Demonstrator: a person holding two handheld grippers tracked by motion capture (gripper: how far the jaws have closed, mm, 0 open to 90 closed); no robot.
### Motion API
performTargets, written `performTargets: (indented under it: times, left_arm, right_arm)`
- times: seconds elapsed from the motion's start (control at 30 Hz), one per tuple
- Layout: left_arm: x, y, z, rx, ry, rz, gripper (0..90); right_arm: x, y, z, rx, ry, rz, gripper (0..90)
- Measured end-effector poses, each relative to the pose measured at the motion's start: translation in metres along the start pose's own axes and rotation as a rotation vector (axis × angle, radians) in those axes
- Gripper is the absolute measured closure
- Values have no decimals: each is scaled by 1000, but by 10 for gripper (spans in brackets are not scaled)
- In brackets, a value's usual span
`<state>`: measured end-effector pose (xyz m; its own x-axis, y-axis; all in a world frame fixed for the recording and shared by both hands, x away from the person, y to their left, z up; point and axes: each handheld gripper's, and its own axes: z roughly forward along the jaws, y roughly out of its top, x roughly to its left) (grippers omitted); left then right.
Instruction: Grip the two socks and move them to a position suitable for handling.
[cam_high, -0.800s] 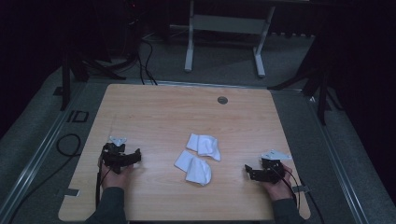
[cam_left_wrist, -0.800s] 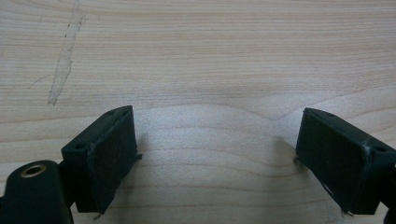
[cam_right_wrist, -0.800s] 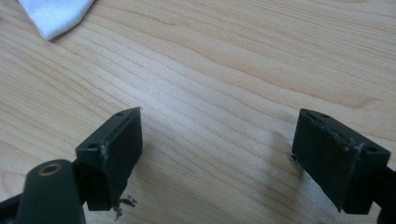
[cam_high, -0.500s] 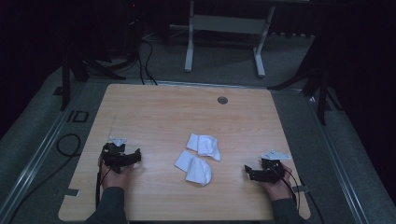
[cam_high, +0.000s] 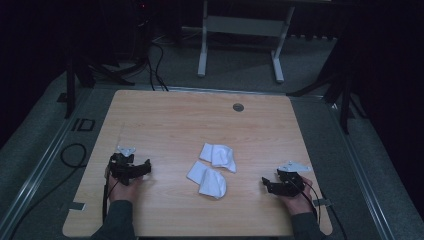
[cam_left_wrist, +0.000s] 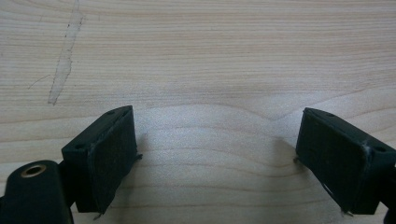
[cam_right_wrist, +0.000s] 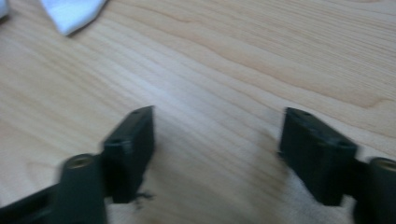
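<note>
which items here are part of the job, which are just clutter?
In the job:
- near white cloth
- far white cloth
- left gripper, jaws open, empty
- right gripper, jaws open, empty

Lying about:
- round grommet in the table
- white frame on the floor beyond

Two cloths lie on the surface (cam_high: 165, 120) near its middle. Taking the near cloth (cam_high: 207, 180) as landmark: the far cloth (cam_high: 218, 155) lies just behind it, touching or almost so. The left hand-held gripper (cam_high: 145, 167) rests well to its left, the right hand-held gripper (cam_high: 267, 184) well to its right. A round grommet (cam_high: 238, 107) sits far behind it, near the back edge.
</note>
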<state>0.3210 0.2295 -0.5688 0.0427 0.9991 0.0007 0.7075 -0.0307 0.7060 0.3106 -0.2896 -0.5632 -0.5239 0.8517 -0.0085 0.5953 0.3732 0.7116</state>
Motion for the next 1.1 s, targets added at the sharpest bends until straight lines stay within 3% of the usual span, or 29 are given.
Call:
performTargets:
  times: [0.13, 0.67, 0.7, 0.8, 0.83, 1.1]
  left_arm:
    - [0, 0, 0, -1, 0, 0, 124]
    - [-1, -1, -1, -2, 2, -1, 140]
    - [-1, -1, -1, -2, 2, -1, 140]
    - [-1, -1, -1, -2, 2, -1, 141]
    - [-1, -1, -1, -2, 2, 0, 141]
    - [-2, -1, -1, -3, 1, 0, 141]
  right_arm:
    - [9, 7, -9, -10, 49, -32, 478]
    - [61, 34, -21, 22, 157, -251, 831]
    - [72, 39, -22, 18, 173, -289, 872]
    - [76, 40, -21, 18, 181, -299, 881]
    - [90, 46, -18, 27, 200, -322, 881]
    - [116, 54, 0, 68, 260, -353, 778]
